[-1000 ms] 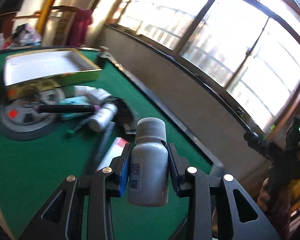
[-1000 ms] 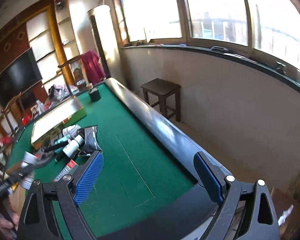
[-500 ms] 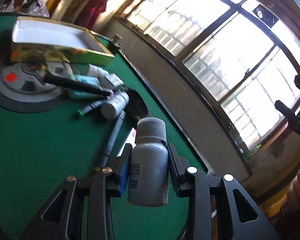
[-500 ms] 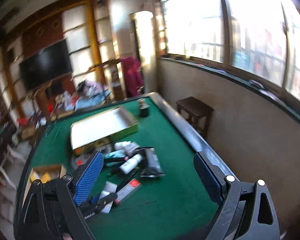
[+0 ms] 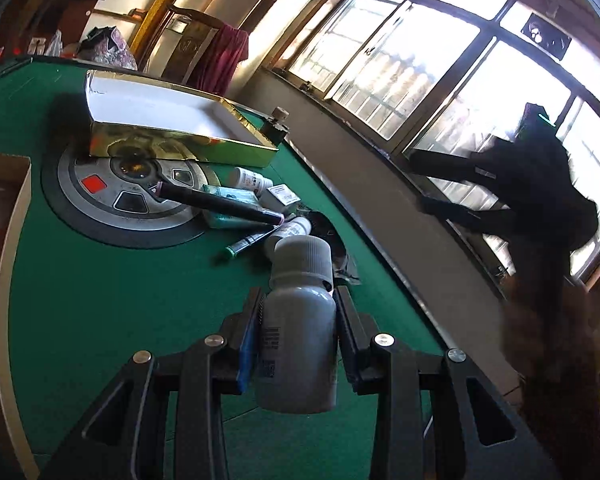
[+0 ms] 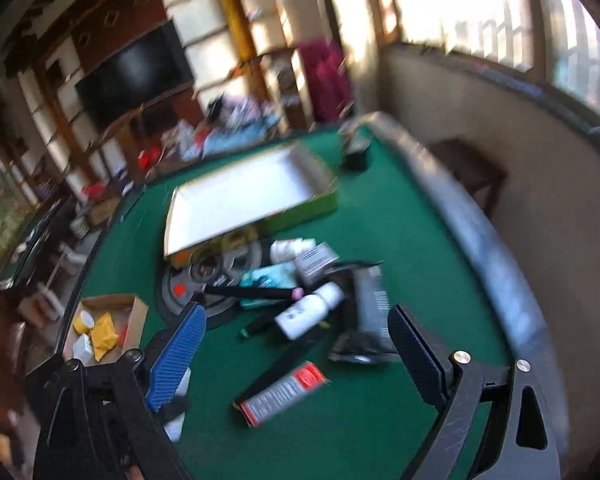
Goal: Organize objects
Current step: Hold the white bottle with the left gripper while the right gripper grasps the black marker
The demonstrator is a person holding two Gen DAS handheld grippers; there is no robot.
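Note:
My left gripper (image 5: 296,300) is shut on a white pill bottle (image 5: 298,328) with a ribbed cap, held above the green table (image 5: 100,300). A pile lies ahead: a black pen (image 5: 220,202), a teal box (image 5: 228,200), small white bottles (image 5: 252,179) and a green-tipped marker (image 5: 240,246). My right gripper (image 6: 296,344) is open and empty, above the same pile, with a white bottle (image 6: 308,312), a red-and-white box (image 6: 284,394) and a dark packet (image 6: 364,320) between its fingers. The right wrist view is blurred.
A gold-sided open box (image 5: 160,128) with a white inside sits at the back, over a round grey disc (image 5: 120,200). A cardboard box (image 6: 104,328) with yellow items stands at the table's left. The raised table rim (image 6: 480,240) runs along the right.
The left gripper has swung with the bottle so the pile and gold box sit more centrally. The right gripper has turned and come down toward the pile, still open.

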